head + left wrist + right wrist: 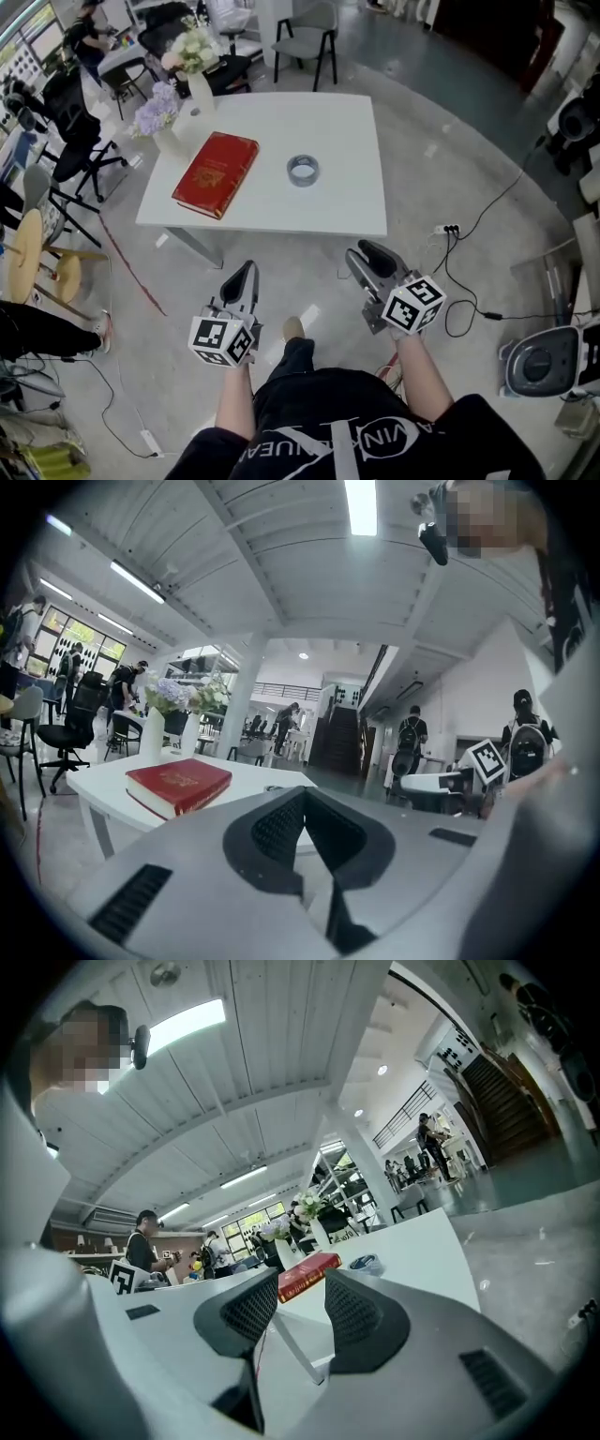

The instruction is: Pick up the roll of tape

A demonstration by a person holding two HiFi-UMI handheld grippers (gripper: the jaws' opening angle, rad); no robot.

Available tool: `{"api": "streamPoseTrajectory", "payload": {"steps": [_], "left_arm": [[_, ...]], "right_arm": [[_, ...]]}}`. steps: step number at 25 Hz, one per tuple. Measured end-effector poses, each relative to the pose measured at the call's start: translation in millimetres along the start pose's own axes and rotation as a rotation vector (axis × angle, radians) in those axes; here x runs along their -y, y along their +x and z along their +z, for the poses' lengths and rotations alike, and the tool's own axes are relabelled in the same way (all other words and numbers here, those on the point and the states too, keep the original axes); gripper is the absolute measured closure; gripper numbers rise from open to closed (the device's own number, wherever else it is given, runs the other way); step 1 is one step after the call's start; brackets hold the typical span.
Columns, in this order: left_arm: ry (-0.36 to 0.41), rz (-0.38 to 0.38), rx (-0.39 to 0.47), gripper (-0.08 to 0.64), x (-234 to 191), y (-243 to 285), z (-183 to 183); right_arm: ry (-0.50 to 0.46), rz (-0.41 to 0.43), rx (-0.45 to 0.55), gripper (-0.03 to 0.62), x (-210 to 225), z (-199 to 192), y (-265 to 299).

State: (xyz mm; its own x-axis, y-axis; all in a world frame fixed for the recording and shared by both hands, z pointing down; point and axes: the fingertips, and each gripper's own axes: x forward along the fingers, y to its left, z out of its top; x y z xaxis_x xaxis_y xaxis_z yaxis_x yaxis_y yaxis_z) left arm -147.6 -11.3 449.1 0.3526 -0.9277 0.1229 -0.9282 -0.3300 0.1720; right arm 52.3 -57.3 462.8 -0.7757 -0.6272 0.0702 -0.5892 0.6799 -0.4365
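The roll of tape (303, 171), grey with a dark core, lies flat on the white table (349, 204), to the right of a red book (216, 173). Both grippers hang over the floor, short of the table's near edge and well away from the tape. My left gripper (246, 274) is shut and empty, its pads meeting at the tip (302, 794). My right gripper (367, 255) is open and empty. Through the gap in the right gripper (302, 1283) I see the book (307, 1274), with the tape (366, 1263) just to its right. The left gripper view shows the book (178, 782) on the table.
Two white vases of flowers (200, 89) (165, 139) stand at the table's far left corner. A grey chair (309, 37) is behind the table; office chairs (75, 141) and a stool (42, 258) are on the left. Cables (469, 281) and a plug strip lie on the floor to the right.
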Motion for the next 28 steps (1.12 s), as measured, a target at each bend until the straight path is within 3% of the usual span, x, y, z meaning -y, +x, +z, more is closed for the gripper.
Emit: {"api": "streamPoseTrajectory", "payload": {"steps": [18, 28], "left_arm": [[0.008, -0.142, -0.042, 0.557, -98.8, 117.7, 24.0], [-0.025, -0.197, -0.094, 0.557, -103.9, 155.8, 6.3]], "right_arm": [[0.065, -0.134, 0.032, 0.425, 55.0, 20.1, 118.3], [0.092, -0.182, -0.015, 0.425, 81.4, 16.2, 139.9]]}}
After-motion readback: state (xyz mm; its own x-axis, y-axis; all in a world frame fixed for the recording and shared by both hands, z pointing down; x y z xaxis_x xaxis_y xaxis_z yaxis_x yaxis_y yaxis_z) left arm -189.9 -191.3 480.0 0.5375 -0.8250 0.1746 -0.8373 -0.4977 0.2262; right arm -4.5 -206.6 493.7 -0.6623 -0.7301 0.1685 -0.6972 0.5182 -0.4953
